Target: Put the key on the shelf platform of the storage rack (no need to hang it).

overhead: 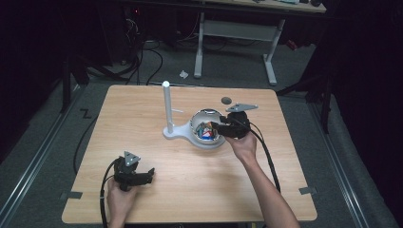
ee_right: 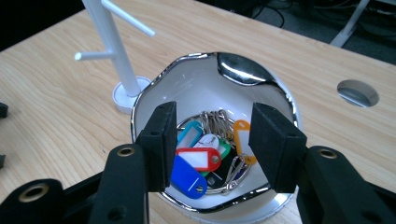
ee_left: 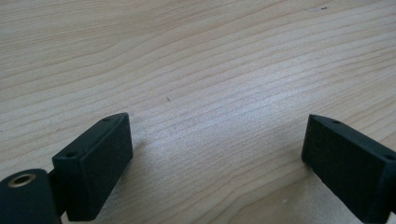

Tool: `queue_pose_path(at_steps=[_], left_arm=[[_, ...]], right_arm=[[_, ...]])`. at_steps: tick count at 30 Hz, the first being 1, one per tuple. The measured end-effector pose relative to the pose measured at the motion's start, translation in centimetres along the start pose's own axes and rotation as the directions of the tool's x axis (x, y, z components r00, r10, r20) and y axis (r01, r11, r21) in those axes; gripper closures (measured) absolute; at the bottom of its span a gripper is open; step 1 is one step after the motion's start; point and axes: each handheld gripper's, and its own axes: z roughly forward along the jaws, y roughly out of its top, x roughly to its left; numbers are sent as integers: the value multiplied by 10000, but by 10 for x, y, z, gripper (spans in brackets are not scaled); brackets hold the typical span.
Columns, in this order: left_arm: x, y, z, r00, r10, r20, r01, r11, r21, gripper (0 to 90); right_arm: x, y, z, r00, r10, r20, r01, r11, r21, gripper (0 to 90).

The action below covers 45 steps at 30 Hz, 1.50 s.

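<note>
A white bowl (overhead: 207,143) with a shiny chrome rim (ee_right: 280,93) stands near the table's middle and holds several coloured key tags (overhead: 205,130) on metal rings. Among them are a red tag (ee_right: 198,158), a blue tag (ee_right: 187,179) and an orange tag (ee_right: 243,133). My right gripper (overhead: 219,126) hovers over the bowl's right side, open (ee_right: 214,123), its jaws apart above the tags with nothing pressed between them. A white peg stand (overhead: 167,107) rises just left of the bowl. My left gripper (overhead: 151,173) rests low at the table's front left, open (ee_left: 217,154) over bare wood.
The peg stand (ee_right: 112,42) has thin side pegs and a round base beside the bowl. A dark round cable hole (overhead: 226,100) sits in the tabletop behind the bowl. Cables trail from both grippers toward the table's front edge.
</note>
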Motion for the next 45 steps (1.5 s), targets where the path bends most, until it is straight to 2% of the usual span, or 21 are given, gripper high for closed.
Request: queue_pose_path(at_steps=[7, 16, 24, 34, 45], left_arm=[[0, 0, 0, 10000, -22, -8, 22, 10000, 9, 91], [0, 0, 0, 10000, 26, 21, -26, 10000, 1, 91], [0, 0, 0, 10000, -10, 5, 10, 10000, -1, 91], [0, 0, 0, 10000, -68, -13, 68, 10000, 31, 92], [-1, 0, 0, 10000, -75, -19, 76, 10000, 34, 92]], right_arm=[[-5, -3, -18, 9998, 48, 190, -40, 9991, -412, 530], [-16, -9, -39, 9987, 454, 248, -443, 9980, -461, 534], [-24, -11, -61, 9978, 467, 462, -439, 9972, -605, 532], [-30, -16, -83, 9959, 508, 743, -444, 9954, -849, 531], [-29, -21, -102, 9956, 522, 782, -447, 9945, -950, 529]])
